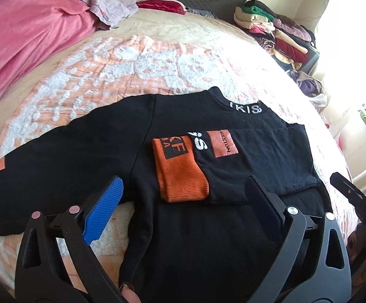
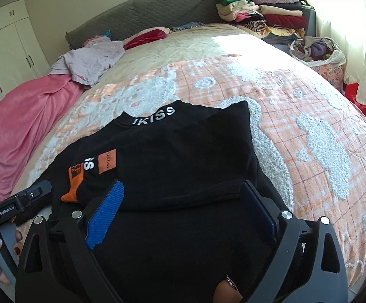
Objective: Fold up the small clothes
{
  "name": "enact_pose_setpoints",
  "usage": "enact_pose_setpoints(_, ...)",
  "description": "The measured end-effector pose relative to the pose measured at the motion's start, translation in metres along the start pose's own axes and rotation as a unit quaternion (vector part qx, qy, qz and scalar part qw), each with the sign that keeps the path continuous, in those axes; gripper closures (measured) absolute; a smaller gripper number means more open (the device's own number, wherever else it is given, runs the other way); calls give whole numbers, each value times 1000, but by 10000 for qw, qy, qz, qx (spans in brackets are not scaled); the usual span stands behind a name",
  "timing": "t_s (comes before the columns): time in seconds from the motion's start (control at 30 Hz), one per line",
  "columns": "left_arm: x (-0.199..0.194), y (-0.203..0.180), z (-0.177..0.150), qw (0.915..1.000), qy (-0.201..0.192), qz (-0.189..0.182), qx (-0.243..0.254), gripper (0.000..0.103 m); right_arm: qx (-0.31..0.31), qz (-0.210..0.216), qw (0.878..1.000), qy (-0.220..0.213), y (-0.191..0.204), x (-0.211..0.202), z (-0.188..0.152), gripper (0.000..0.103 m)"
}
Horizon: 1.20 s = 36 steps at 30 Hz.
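The black top (image 1: 183, 171) lay flat on the bed (image 1: 132, 63), just ahead of and beneath both tongs, its right sleeve folded across the chest so the orange cuff (image 1: 180, 174) sat between the two jaws of the left tongs (image 1: 185, 202) in that view. The left tongs stood spread wide with nothing pinched; the blue pad was plain on one jaw, while the other pad was in shadow and hard to read. The right tongs (image 2: 183, 202) were likewise spread and empty, hovering over the folded right side of the top. The top's lower hem was hidden behind the tong frames in both views, and its left sleeve was cut off at the left edge of the left view. Lettering on the collar read partly as "IKISS"; the print on the orange patches was too small to make out. Far beyond the tongs, a clothes pile (image 2: 263, 15) sat at the bed's head, and a pink blanket (image 1: 24, 43) lay far left.
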<state>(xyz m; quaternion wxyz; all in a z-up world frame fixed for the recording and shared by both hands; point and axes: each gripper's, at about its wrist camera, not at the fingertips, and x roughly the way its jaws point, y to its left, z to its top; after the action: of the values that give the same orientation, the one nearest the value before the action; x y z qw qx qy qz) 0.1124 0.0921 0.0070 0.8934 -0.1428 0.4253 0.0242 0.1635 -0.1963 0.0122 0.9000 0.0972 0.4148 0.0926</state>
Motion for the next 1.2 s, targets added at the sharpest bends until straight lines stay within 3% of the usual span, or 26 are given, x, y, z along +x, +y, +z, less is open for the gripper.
enact_pose_setpoints(0.73,-46,29,-7,9989,-343,249,-192,10,-579,387,9973,-225,64,-28,-2,11)
enact_pose_setpoints(1.2,-69,79,-19,9959,-465,439,-642,10,-1071,665,9919,-171,121,-23,-2,11)
